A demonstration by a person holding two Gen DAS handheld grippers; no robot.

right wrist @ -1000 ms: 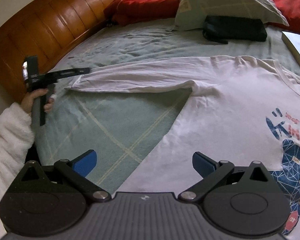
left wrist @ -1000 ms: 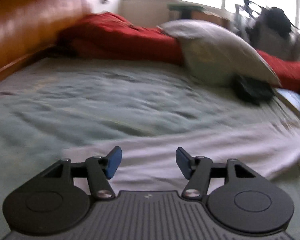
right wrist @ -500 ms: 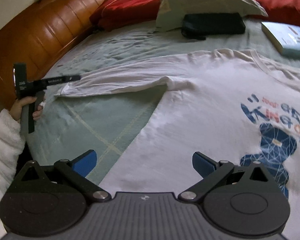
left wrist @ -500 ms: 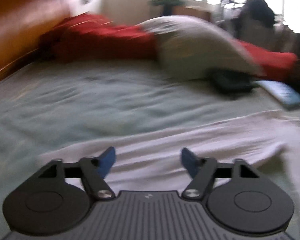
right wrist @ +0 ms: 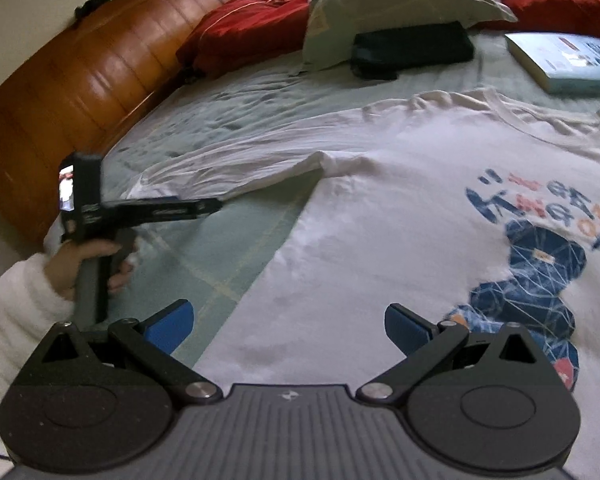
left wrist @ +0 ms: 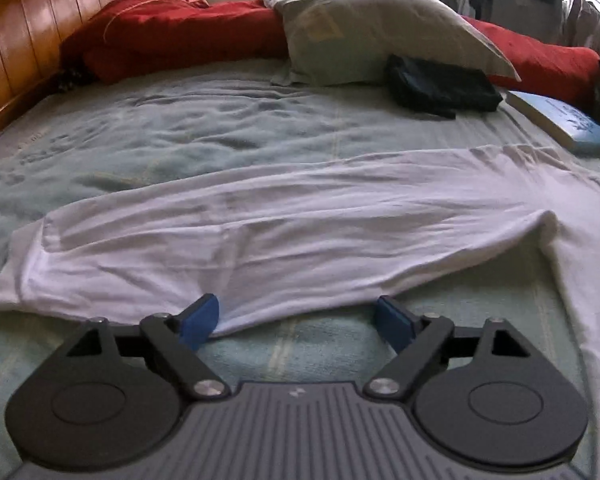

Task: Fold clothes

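The left gripper (left wrist: 296,318) is wide apart at the white shirt's sleeve (left wrist: 260,236). The right gripper (right wrist: 288,326) is wide apart above the shirt (right wrist: 380,240); the upside-down print (right wrist: 540,208) ahead of it is too blurry to read.

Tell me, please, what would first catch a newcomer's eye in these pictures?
The white T-shirt spread flat across the bed, its blue print facing up, stands out first. Its long sleeve stretches toward the wooden headboard, where the open left gripper sits at the sleeve's near edge. Behind lie a red quilt, a pillow and a book.
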